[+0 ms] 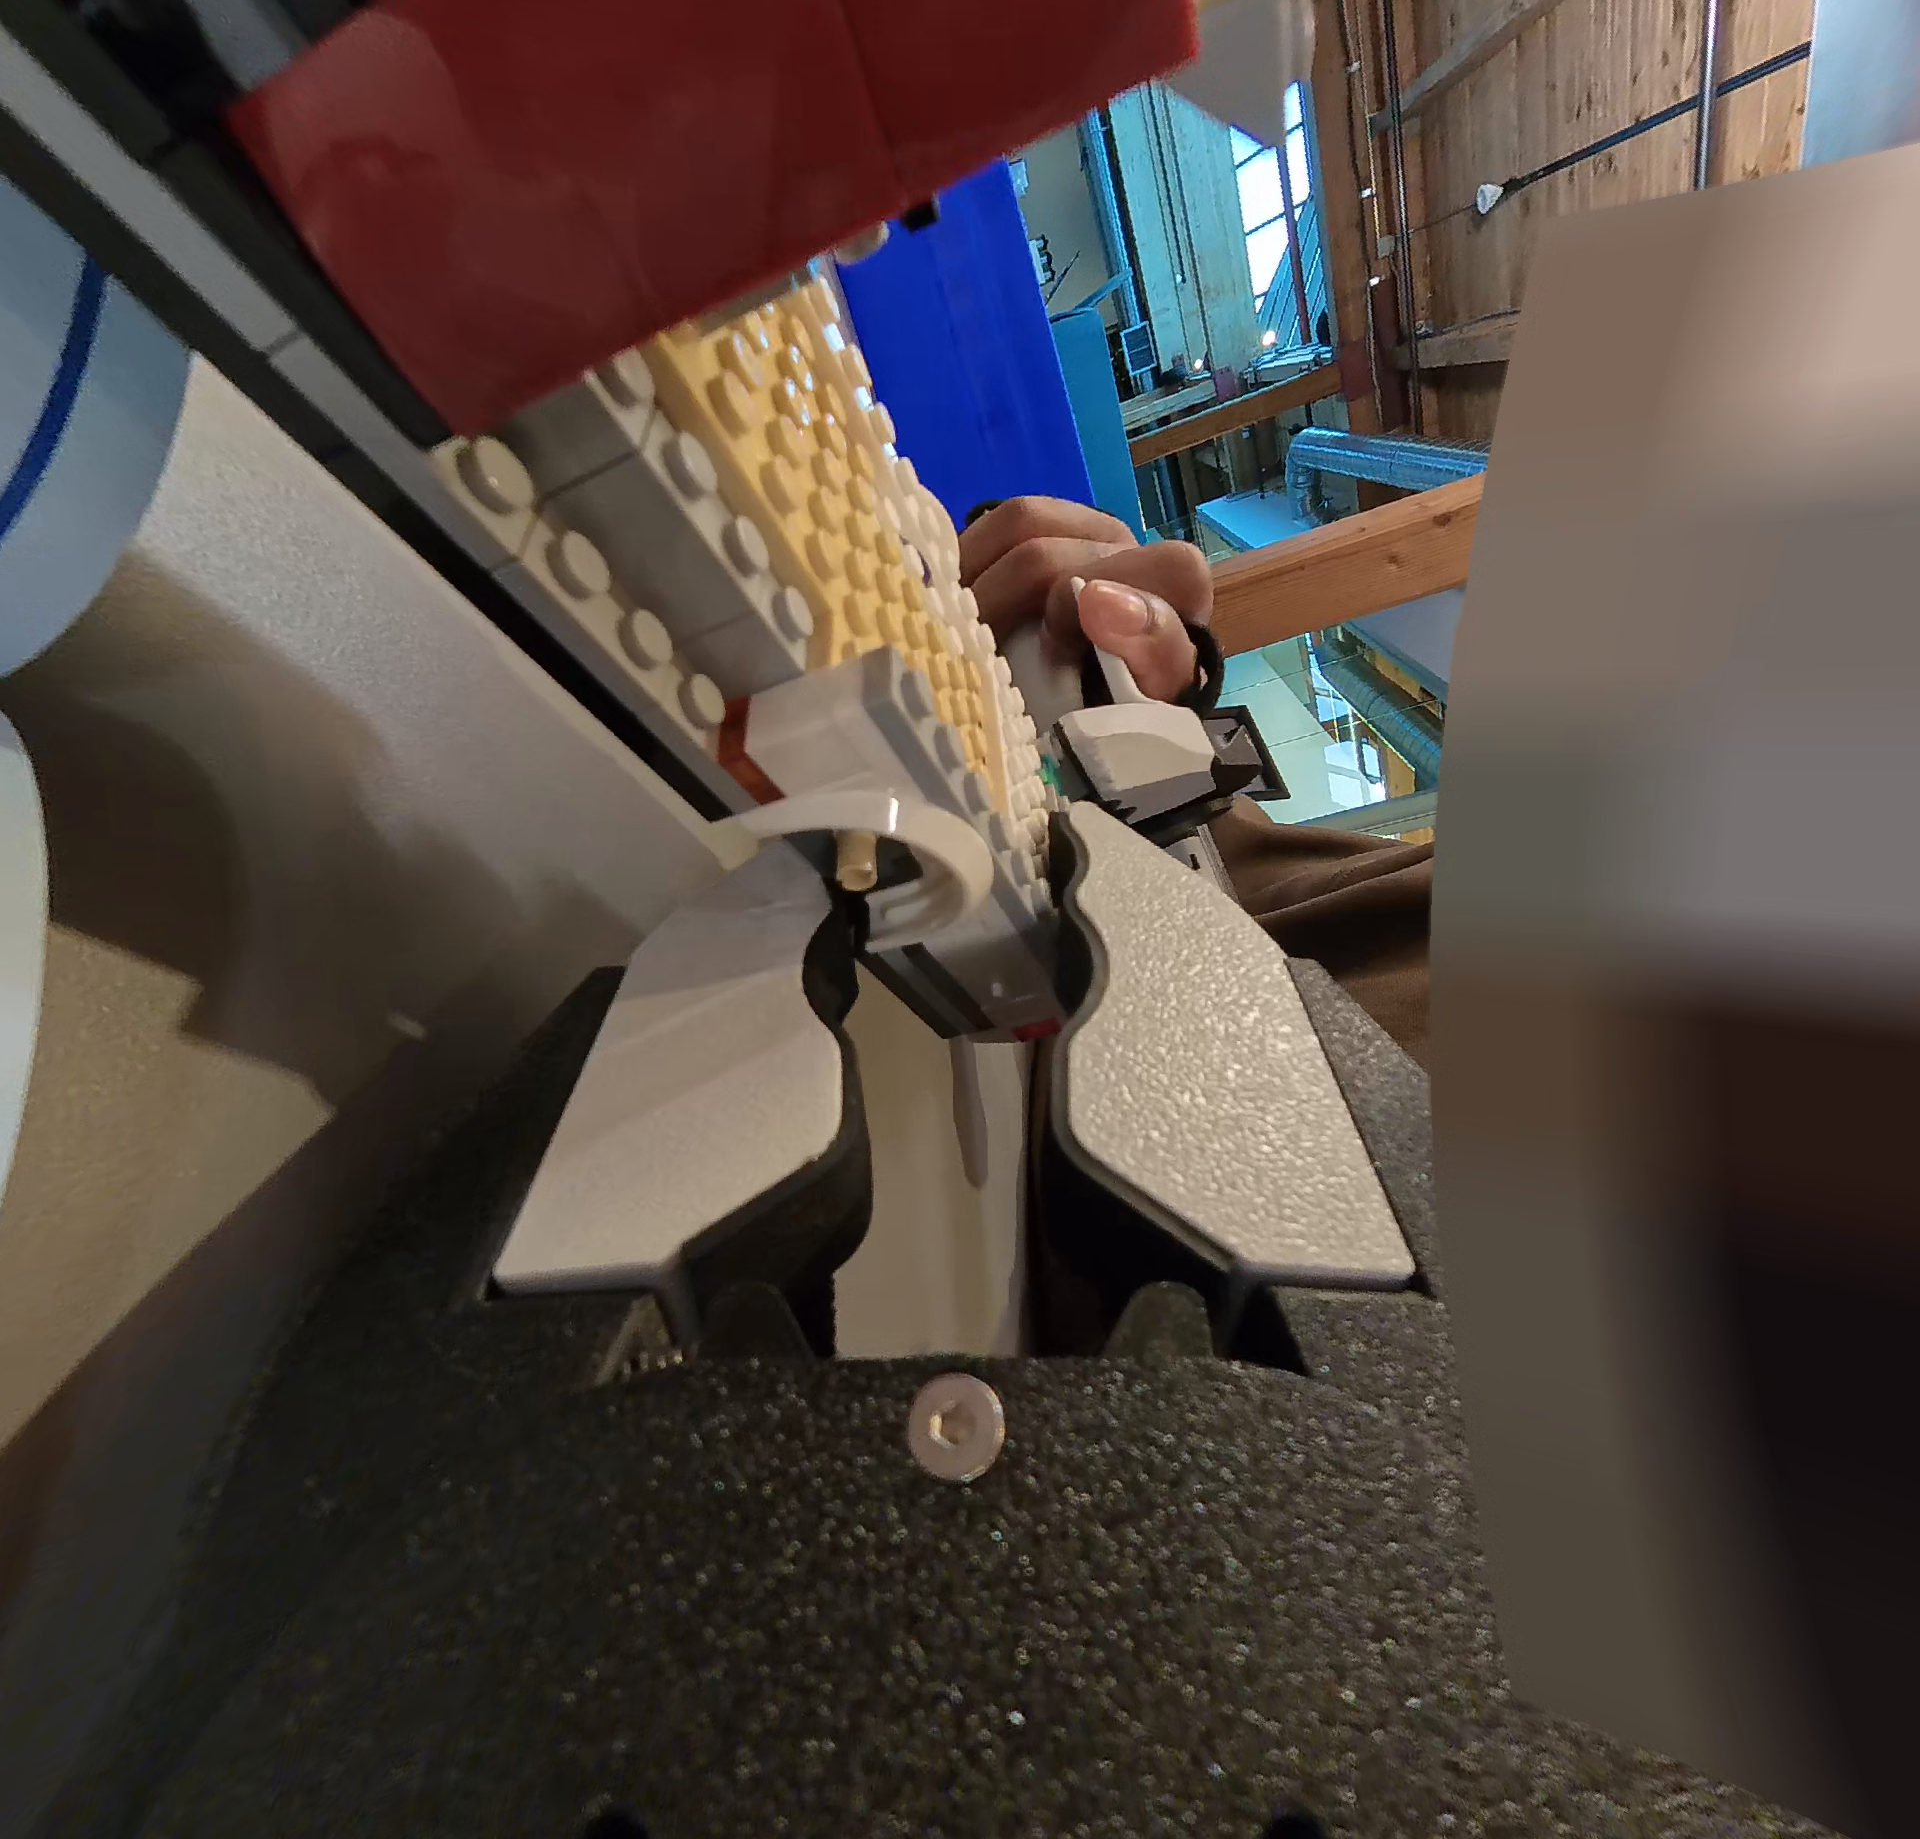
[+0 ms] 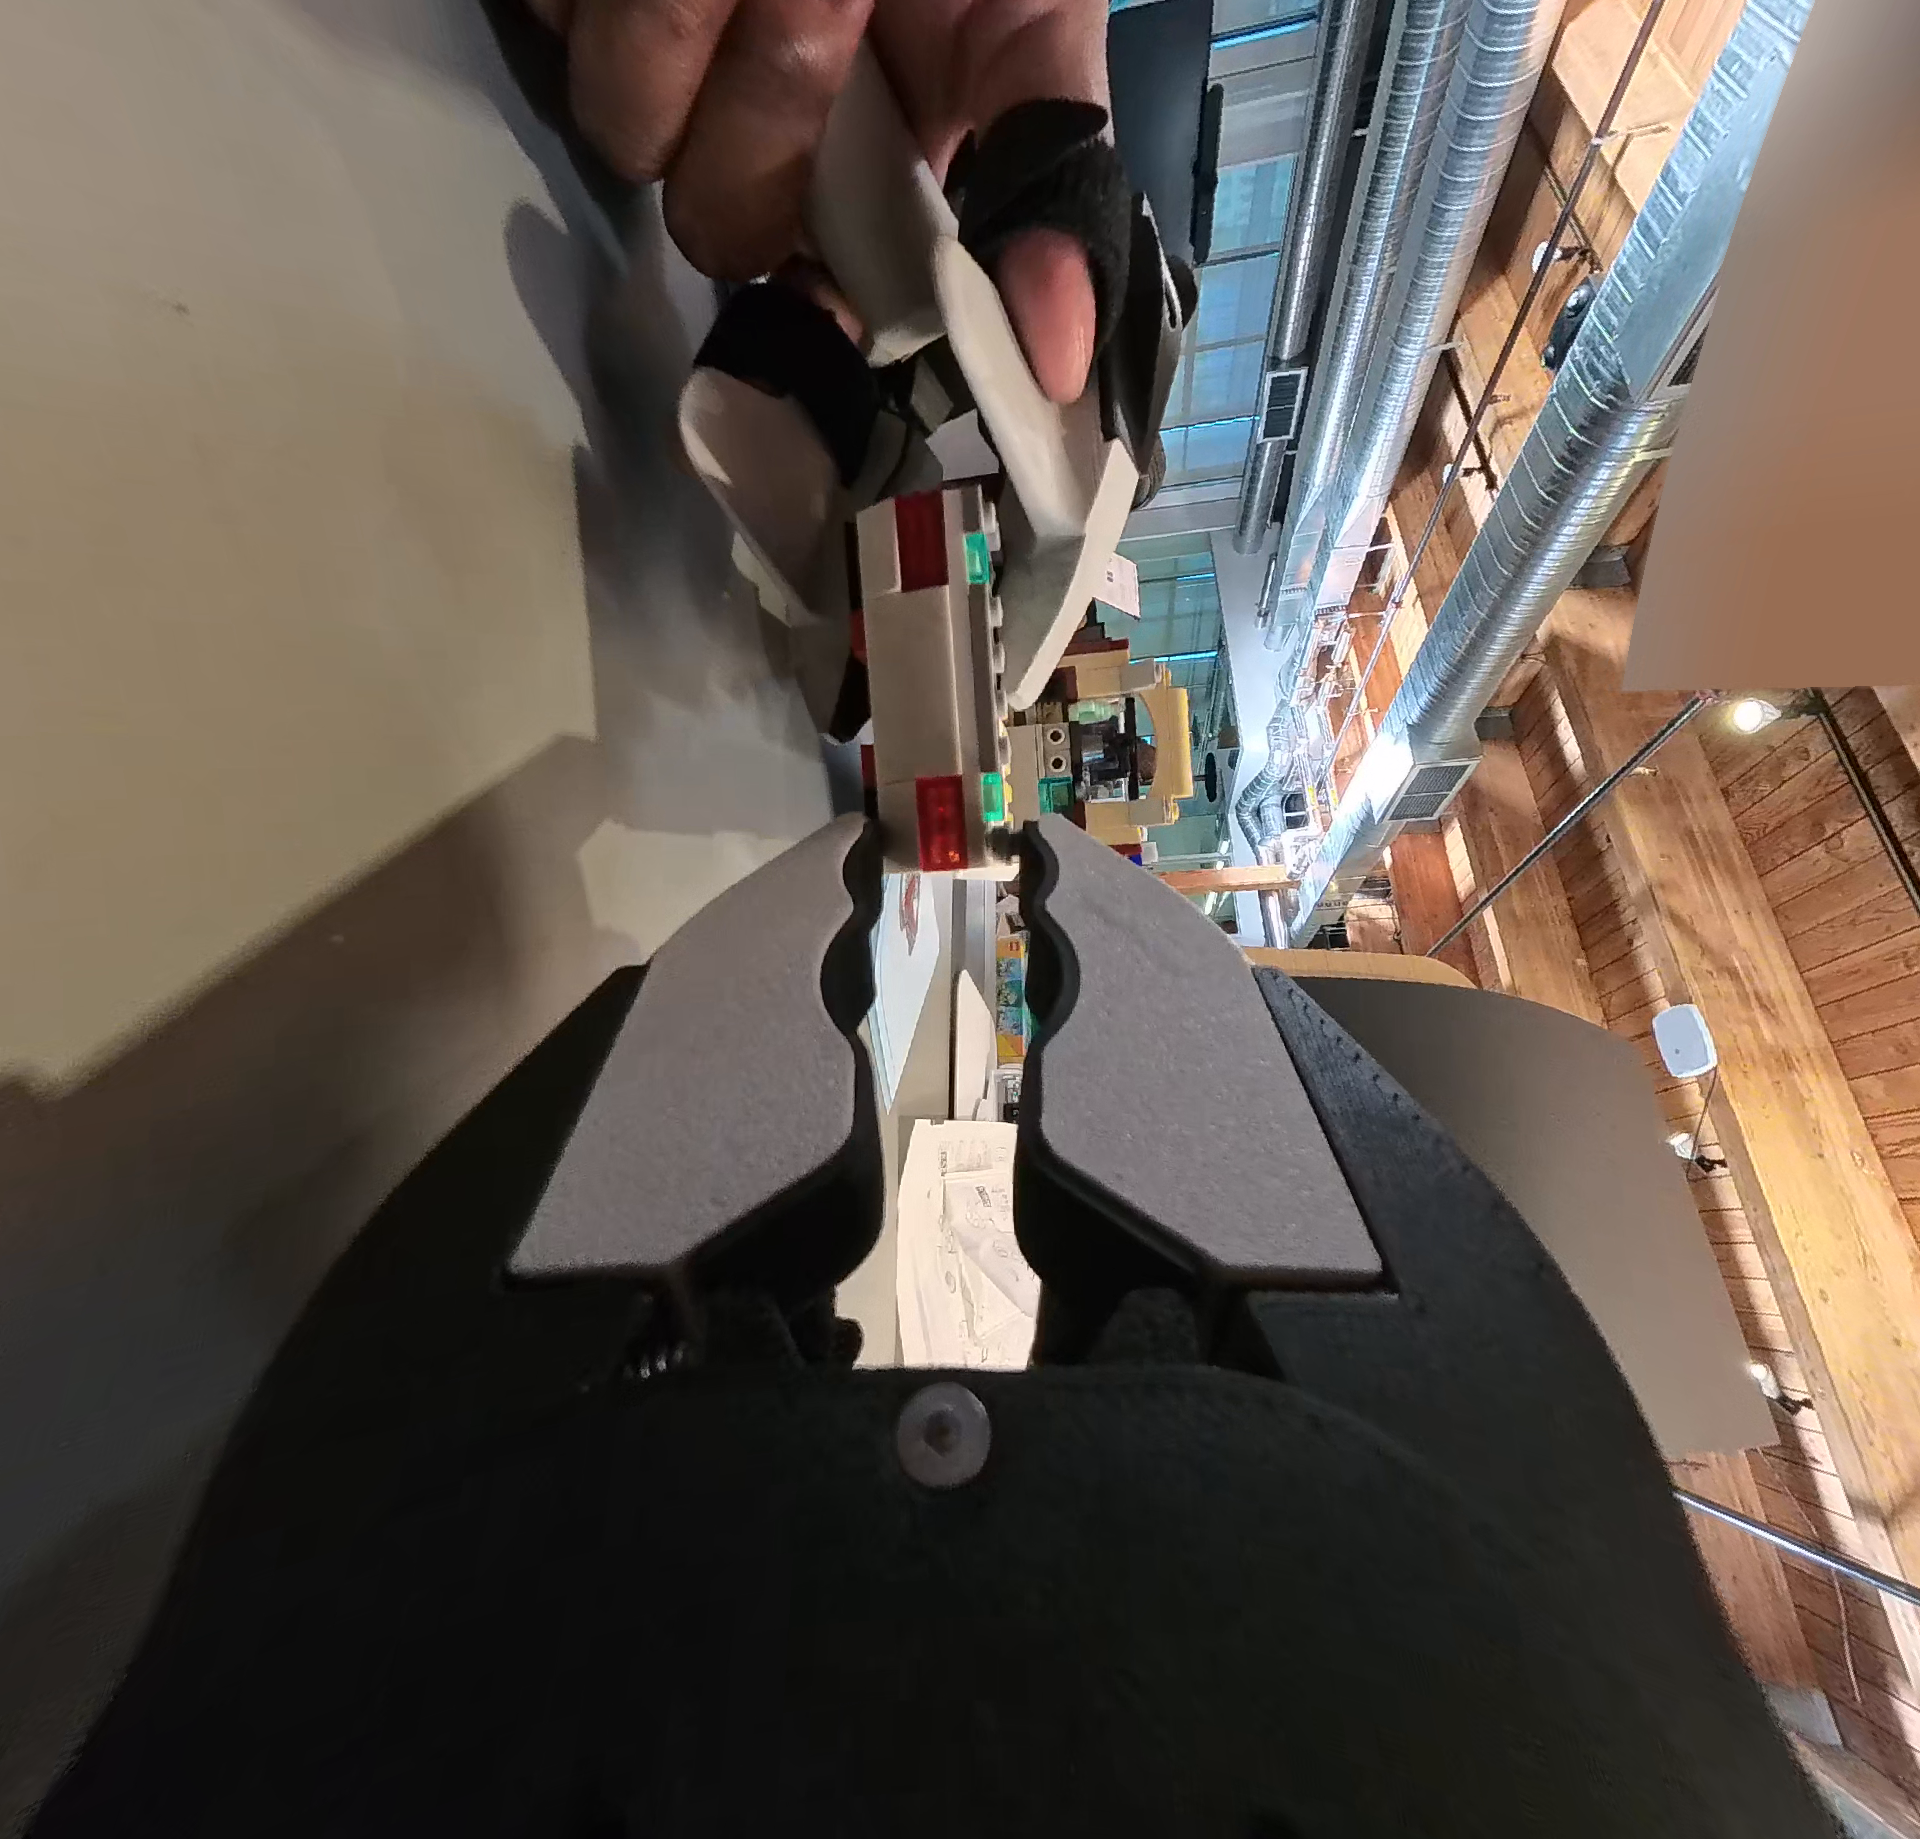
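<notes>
Together, both grippers grip one brick-built model, each at one end. The left gripper (image 1: 951, 890) has its fingers partly closed around the near end of the brick model (image 1: 831, 584), which is a long studded plate in tan, white and grey with a red block (image 1: 665, 127) at its far end. The right finger presses on the studded side, and the left finger (image 1: 727, 968) sits against the underside, next to a white curved piece (image 1: 914, 844). The model is in the air, tilted, just beside the white table (image 1: 343, 709). At its other side the right gripper (image 1: 1132, 740) with the hand (image 1: 1091, 584) around it appears. In the right wrist view, the right gripper (image 2: 943, 849) is closed to a narrow gap on the end of the same model (image 2: 925, 688), seen here as a white and grey edge with red and green transparent tiles; both pads touch it. Opposite, the left gripper (image 2: 904, 542) and the person's hand (image 2: 831, 75) hold the other end. Behind the model another tan brick building (image 2: 1101, 740) stands, and paper sheets (image 2: 966, 1249) lie on the table (image 2: 260, 439).
</notes>
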